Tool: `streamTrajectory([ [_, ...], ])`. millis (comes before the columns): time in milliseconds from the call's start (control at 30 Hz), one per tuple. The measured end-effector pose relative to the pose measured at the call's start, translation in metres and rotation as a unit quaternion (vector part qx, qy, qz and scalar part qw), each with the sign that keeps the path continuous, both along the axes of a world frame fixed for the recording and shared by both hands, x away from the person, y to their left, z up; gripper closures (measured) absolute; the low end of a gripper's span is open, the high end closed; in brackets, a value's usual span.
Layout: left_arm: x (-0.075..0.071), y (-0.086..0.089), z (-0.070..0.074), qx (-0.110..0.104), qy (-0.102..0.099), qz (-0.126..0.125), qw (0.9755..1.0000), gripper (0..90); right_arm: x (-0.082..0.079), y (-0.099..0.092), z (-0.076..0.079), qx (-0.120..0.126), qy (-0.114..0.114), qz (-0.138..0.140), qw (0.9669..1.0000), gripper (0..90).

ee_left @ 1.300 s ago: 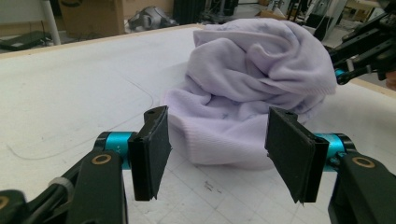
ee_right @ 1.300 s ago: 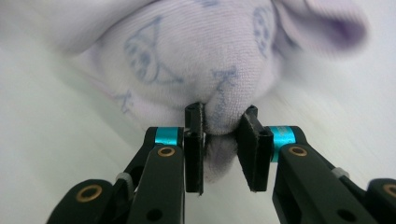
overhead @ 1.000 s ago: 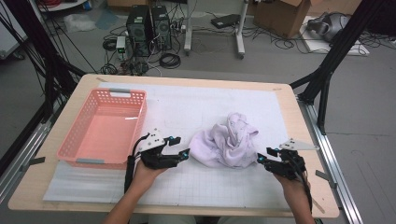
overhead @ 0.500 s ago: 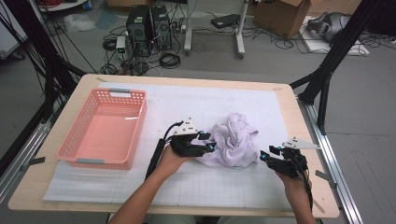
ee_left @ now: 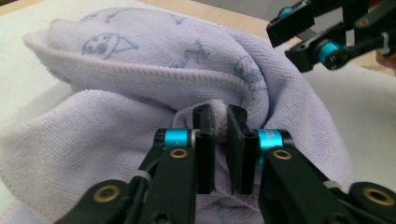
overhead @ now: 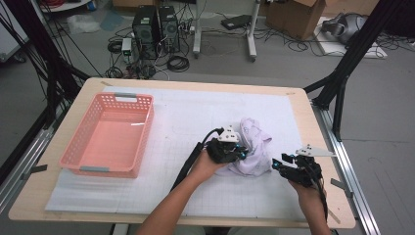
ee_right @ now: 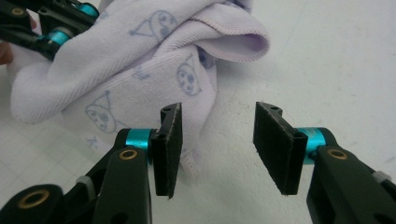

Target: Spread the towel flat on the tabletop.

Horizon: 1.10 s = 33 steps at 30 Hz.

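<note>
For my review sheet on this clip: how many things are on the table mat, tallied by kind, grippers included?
Lilac towel: 1
Pink basket: 1
Grippers: 2, left gripper and right gripper
Total: 4

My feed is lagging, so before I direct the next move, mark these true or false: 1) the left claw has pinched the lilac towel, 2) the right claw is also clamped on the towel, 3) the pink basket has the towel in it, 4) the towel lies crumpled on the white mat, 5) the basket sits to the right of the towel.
1) The left claw has pinched the lilac towel: true; a fold sits between its pads.
2) The right claw is clamped on the towel: false; its jaws stand open beside it.
3) The pink basket holds the towel: false; nothing lies in it.
4) The towel lies crumpled on the white mat: true.
5) The basket is right of the towel: false; it is on the left in the high view.
</note>
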State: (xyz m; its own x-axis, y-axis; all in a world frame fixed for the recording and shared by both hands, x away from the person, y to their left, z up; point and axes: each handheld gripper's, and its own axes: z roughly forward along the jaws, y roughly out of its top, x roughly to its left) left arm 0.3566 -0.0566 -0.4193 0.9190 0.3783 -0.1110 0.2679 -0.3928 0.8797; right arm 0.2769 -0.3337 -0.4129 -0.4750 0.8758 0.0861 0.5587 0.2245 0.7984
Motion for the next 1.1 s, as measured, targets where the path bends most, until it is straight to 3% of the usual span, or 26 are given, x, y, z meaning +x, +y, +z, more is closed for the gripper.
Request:
streamTrajectory([
  [67, 0.004, 0.008, 0.003, -0.009, 0.007, 0.011, 0.9999, 84.4, 0.0, 0.0, 0.0, 0.0, 0.0, 0.001, 1.0, 51.5],
  [200, 0.011, 0.035, 0.016, -0.059, 0.007, 0.048, 0.997, 84.5, 0.002, -0.001, -0.002, 0.005, 0.003, -0.001, 1.0, 51.5],
  [300, 0.019, 0.058, 0.023, -0.051, -0.003, 0.092, 0.9945, 84.6, 0.006, 0.0, -0.002, 0.016, 0.005, 0.001, 0.9999, 51.2],
  [333, 0.019, 0.058, 0.023, -0.051, -0.003, 0.092, 0.9945, 84.6, 0.007, 0.002, -0.002, 0.02, 0.005, 0.002, 0.9998, 51.2],
  [367, 0.025, 0.075, 0.027, -0.063, -0.004, 0.124, 0.9902, 84.6, 0.009, 0.004, -0.003, 0.02, 0.006, 0.005, 0.9998, 51.1],
  [433, 0.031, 0.092, 0.03, -0.07, -0.003, 0.156, 0.9853, 84.6, 0.011, 0.008, -0.003, 0.017, 0.007, 0.013, 0.9997, 50.9],
  [467, 0.031, 0.092, 0.03, -0.07, -0.003, 0.156, 0.9853, 84.6, 0.011, 0.008, -0.003, 0.017, 0.007, 0.013, 0.9997, 50.9],
  [500, 0.035, 0.101, 0.031, -0.065, -0.006, 0.17, 0.9833, 84.6, 0.014, 0.013, -0.004, 0.014, 0.006, 0.018, 0.9997, 51.0],
  [533, 0.041, 0.117, 0.032, -0.066, -0.005, 0.201, 0.9773, 84.6, 0.014, 0.014, -0.004, 0.014, 0.007, 0.019, 0.9997, 51.0],
  [567, 0.041, 0.117, 0.032, -0.066, -0.005, 0.201, 0.9773, 84.6, 0.014, 0.014, -0.004, 0.014, 0.007, 0.019, 0.9997, 51.0],
  [667, 0.05, 0.141, 0.036, -0.068, -0.009, 0.247, 0.9665, 85.0, 0.018, 0.017, -0.003, 0.024, 0.006, 0.023, 0.9994, 50.7],
  [700, 0.055, 0.152, 0.037, -0.061, -0.01, 0.271, 0.9606, 85.1, 0.018, 0.018, -0.004, 0.025, 0.007, 0.025, 0.9993, 50.7],
  [733, 0.055, 0.152, 0.037, -0.061, -0.01, 0.271, 0.9606, 85.0, 0.018, 0.018, -0.004, 0.025, 0.007, 0.025, 0.9993, 50.7],
  [800, 0.058, 0.158, 0.035, -0.055, -0.002, 0.284, 0.9572, 84.0, 0.019, 0.02, -0.004, 0.023, 0.007, 0.025, 0.9994, 50.6],
  [833, 0.058, 0.159, 0.034, -0.059, 0.004, 0.29, 0.9554, 79.9, 0.02, 0.02, -0.004, 0.023, 0.004, 0.025, 0.9994, 50.7],
  [900, 0.053, 0.156, 0.034, -0.088, 0.021, 0.294, 0.9514, 53.6, 0.019, 0.019, -0.003, 0.025, 0.006, 0.023, 0.9994, 50.6],
  [933, 0.053, 0.156, 0.034, -0.088, 0.021, 0.294, 0.9514, 46.4, 0.019, 0.017, -0.003, 0.025, 0.004, 0.022, 0.9994, 50.6],
  [1000, 0.045, 0.149, 0.035, -0.086, 0.01, 0.276, 0.9573, 42.2, 0.019, 0.015, -0.003, 0.028, 0.002, 0.018, 0.9994, 50.6],
  [1033, 0.036, 0.139, 0.034, -0.073, -0.001, 0.252, 0.965, 40.5, 0.018, 0.014, -0.002, 0.03, -0.002, 0.016, 0.9994, 50.5],
  [1067, 0.036, 0.139, 0.034, -0.073, -0.001, 0.252, 0.965, 40.2, 0.017, 0.014, -0.001, 0.033, -0.001, 0.015, 0.9994, 50.6],
  [1100, 0.032, 0.133, 0.033, -0.069, -0.003, 0.233, 0.9701, 40.4, 0.017, 0.014, -0.001, 0.034, -0.004, 0.015, 0.9993, 50.7],
])
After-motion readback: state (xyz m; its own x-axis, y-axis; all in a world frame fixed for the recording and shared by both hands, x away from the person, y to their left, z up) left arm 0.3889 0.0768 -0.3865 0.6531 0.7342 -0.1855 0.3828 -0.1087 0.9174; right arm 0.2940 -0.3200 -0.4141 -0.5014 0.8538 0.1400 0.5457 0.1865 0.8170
